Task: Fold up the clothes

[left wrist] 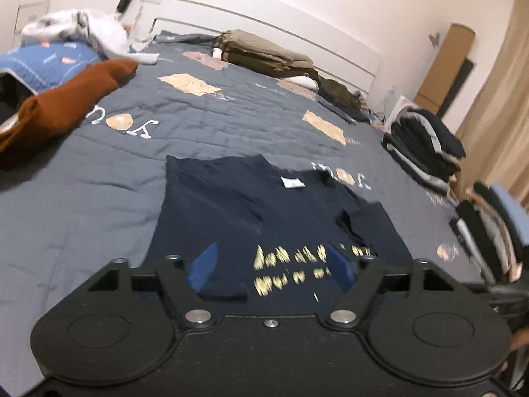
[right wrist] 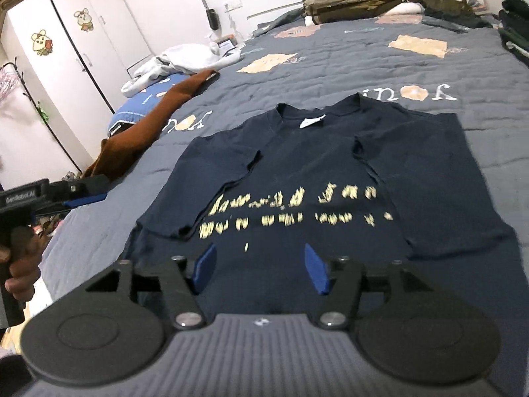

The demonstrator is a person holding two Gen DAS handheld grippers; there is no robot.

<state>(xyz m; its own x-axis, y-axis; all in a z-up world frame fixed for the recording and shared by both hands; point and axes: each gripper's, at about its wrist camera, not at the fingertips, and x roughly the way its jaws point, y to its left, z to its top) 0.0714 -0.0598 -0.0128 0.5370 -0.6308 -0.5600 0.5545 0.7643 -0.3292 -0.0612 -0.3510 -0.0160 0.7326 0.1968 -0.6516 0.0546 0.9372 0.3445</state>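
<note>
A navy T-shirt (right wrist: 317,172) with yellow lettering lies flat on the grey quilted bedspread (right wrist: 330,76), its collar with a white label at 12 o'clock and both short sleeves folded inward over the chest. The right gripper (right wrist: 261,269) hangs above the shirt's hem at 6 o'clock; its jaws stand well apart and have hold of nothing, the blue pads clear of the cloth. The left gripper (left wrist: 271,266) is likewise held over the lower part of the shirt with its jaws spread wide and nothing between them. In the right wrist view the left gripper also shows at 9 o'clock, gripped by a hand (right wrist: 20,264) beside the bed. A rust-brown garment (right wrist: 155,115) lies at 10 o'clock of the shirt, well apart from it. Folded olive clothes (right wrist: 357,3) sit near the headboard at 12 o'clock, and a stack of dark folded clothes (left wrist: 426,145) rests at the bed's edge at 2 o'clock in the left wrist view.
</note>
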